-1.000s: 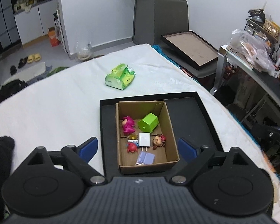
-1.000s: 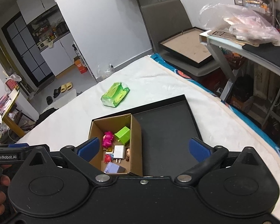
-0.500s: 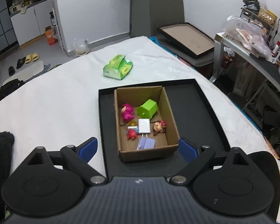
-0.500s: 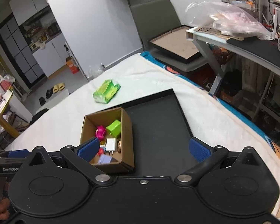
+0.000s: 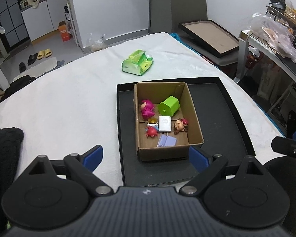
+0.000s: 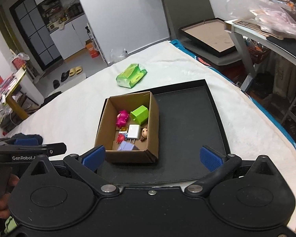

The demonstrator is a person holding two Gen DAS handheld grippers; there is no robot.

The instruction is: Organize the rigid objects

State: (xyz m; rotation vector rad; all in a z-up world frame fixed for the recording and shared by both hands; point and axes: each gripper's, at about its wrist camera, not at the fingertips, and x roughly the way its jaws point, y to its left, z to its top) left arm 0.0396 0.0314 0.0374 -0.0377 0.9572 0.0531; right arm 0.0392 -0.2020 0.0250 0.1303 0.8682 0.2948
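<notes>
A brown cardboard box stands in the left part of a black tray on a white cloth. In the box lie a pink figure, a green block, a white charger, a brown-headed figure, a red figure and a lilac item. My left gripper is open and empty, just short of the box. My right gripper is open and empty over the tray's near edge.
A green tissue pack lies on the cloth beyond the tray. A dark fleece item is at the left. A framed board, a chair and a cluttered desk stand at the right.
Both grippers have shifted their view a little; the box and tray now sit slightly differently in frame. Both stay open and empty. Nothing in the box moved.
</notes>
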